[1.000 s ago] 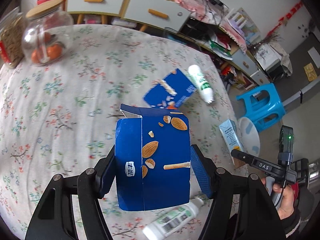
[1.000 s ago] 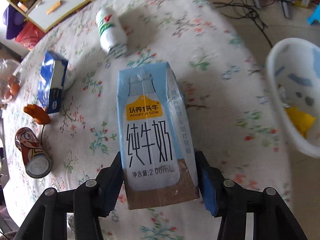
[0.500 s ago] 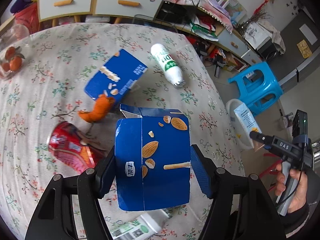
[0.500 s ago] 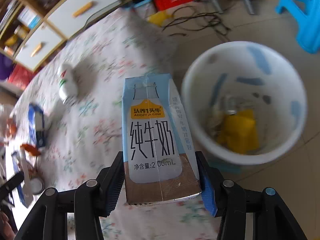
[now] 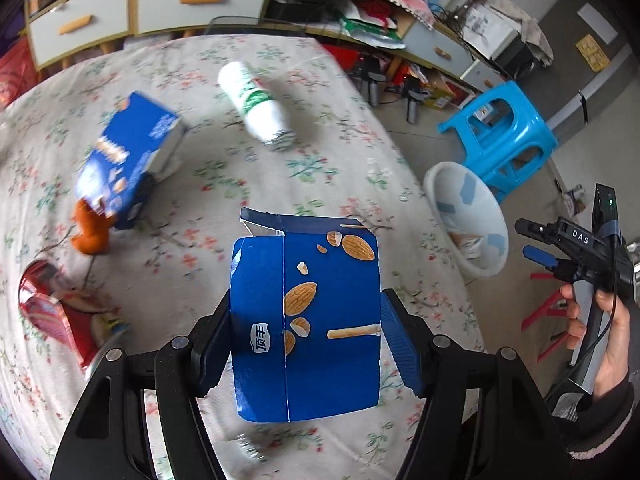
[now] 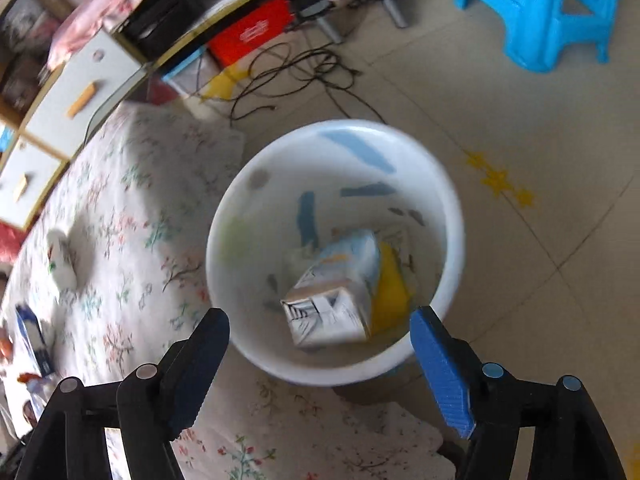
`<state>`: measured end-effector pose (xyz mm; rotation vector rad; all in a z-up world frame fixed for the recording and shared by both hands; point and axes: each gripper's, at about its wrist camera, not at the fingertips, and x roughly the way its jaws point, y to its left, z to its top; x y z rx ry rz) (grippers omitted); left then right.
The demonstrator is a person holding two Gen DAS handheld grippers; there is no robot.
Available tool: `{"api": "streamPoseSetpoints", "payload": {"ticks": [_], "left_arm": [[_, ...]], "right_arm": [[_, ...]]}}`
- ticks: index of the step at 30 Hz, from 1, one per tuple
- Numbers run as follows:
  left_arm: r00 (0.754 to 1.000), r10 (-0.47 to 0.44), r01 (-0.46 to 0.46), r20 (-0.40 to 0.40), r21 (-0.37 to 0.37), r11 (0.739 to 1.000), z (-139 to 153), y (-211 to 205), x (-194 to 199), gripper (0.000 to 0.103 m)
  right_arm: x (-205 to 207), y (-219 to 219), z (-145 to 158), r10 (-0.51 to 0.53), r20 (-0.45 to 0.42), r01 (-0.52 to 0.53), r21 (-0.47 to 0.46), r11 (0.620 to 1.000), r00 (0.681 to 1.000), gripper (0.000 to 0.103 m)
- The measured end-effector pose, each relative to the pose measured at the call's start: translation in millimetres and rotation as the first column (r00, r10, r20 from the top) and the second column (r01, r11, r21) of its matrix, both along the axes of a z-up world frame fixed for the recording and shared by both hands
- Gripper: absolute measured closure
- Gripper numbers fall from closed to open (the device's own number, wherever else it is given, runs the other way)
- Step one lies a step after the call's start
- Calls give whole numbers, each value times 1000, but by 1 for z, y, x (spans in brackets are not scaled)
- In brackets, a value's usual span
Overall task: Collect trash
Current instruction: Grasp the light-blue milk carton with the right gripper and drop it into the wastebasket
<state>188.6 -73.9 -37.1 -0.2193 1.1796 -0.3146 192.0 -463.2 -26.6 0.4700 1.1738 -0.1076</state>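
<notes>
My left gripper (image 5: pixel 306 344) is shut on a blue almond snack box (image 5: pixel 306 320), held above the floral table (image 5: pixel 224 184). My right gripper (image 6: pixel 320 364) is open and empty, right above the white trash bin (image 6: pixel 240 340) beside the table. The pale blue milk carton (image 6: pixel 336 300) lies inside the bin on yellow trash. The bin (image 5: pixel 492 236) and the right gripper (image 5: pixel 540 244) also show at the right of the left wrist view.
On the table lie a second blue box (image 5: pixel 128 160), a white bottle (image 5: pixel 258 106), an orange lump (image 5: pixel 90 232) and a red can (image 5: pixel 52 312). A blue stool (image 5: pixel 504 132) stands behind the bin. Cables (image 6: pixel 292 76) and cabinets lie beyond.
My right gripper carried the milk carton from the table to over the bin, opened, and the carton dropped in. My left gripper swung right with the blue box still held.
</notes>
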Motion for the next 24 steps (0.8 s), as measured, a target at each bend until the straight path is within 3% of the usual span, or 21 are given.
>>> {"api": "streamPoseSetpoints", "payload": {"ticks": [4,11,21,24], "left_arm": [[999,-41,40,11,17,999,5,-25,9,32],[990,-135,134,45,22,991,12,-89,32,32],[978,-206,208,32,-84,975,2,-180,68,32],[971,-232,238,60,-112,965,0,-198,77,31]], "right_arm": [[-5,-15,9,-19,17,19,8,1000,1000,24],[-23,-33,11,-3,12,3,-83,997,1000,23],[-45,-80,6,-85,-8,84,-72,994,996,22],[-47,-86,7,-96,-6,96,-65,993,995,22]]}}
